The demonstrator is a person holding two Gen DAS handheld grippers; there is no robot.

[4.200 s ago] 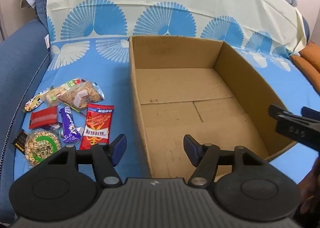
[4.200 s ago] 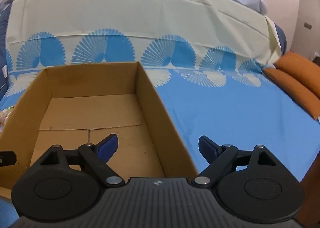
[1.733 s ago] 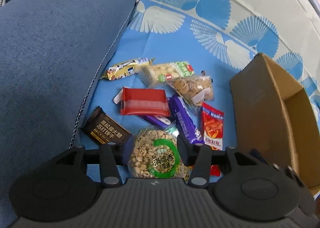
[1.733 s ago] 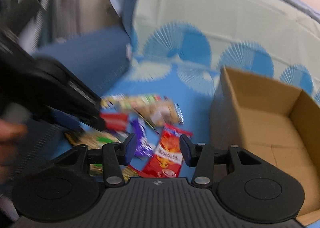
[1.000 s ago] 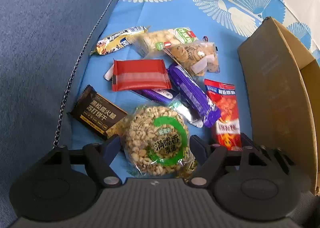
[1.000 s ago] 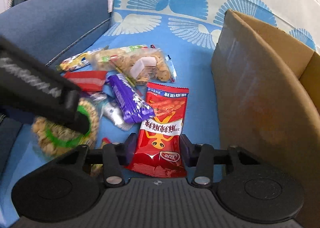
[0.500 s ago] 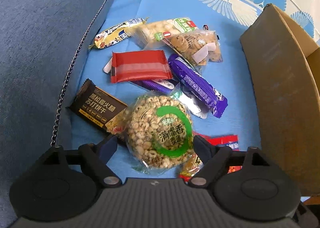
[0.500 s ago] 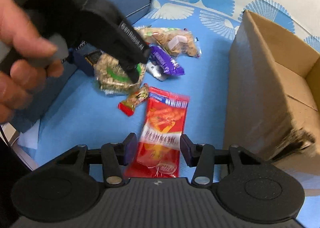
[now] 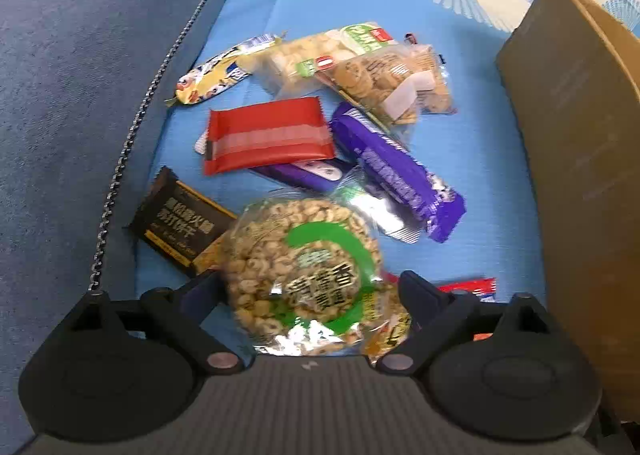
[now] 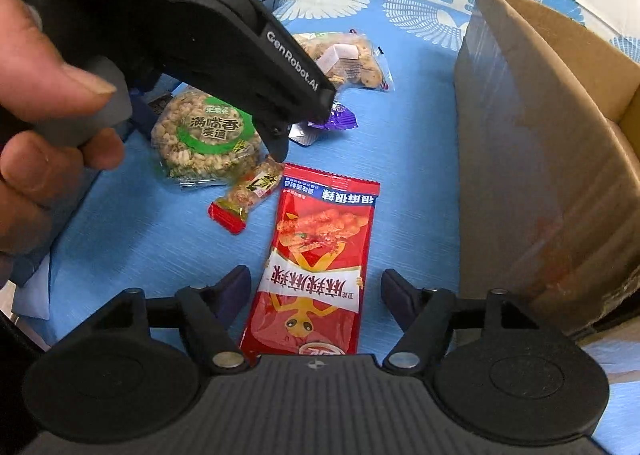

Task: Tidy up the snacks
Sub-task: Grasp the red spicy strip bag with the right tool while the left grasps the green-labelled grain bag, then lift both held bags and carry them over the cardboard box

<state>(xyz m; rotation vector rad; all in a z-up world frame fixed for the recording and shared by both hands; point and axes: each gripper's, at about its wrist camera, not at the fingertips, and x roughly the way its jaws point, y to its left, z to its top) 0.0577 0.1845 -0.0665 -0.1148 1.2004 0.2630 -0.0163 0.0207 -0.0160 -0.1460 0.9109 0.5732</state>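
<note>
Red chili snack packet (image 10: 320, 267) lies flat on the blue sheet (image 10: 416, 175) between the widening, released fingers of the right claw (image 10: 316, 291), left of the cardboard box (image 10: 540, 159). Left claw (image 9: 308, 291), also opening, straddles the round puffed-grain cake (image 9: 304, 275) without pressing it.

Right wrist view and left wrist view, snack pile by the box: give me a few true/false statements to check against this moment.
1. The red spicy-strip packet lies between the right claw's fingers. True.
2. The round puffed-grain cake is inside the cardboard box. False: it lies on the blue sheet, outside the box.
3. The purple bar lies on top of the red wafer pack. False: they lie side by side.
4. The left claw straddles the round cake. True.
</note>
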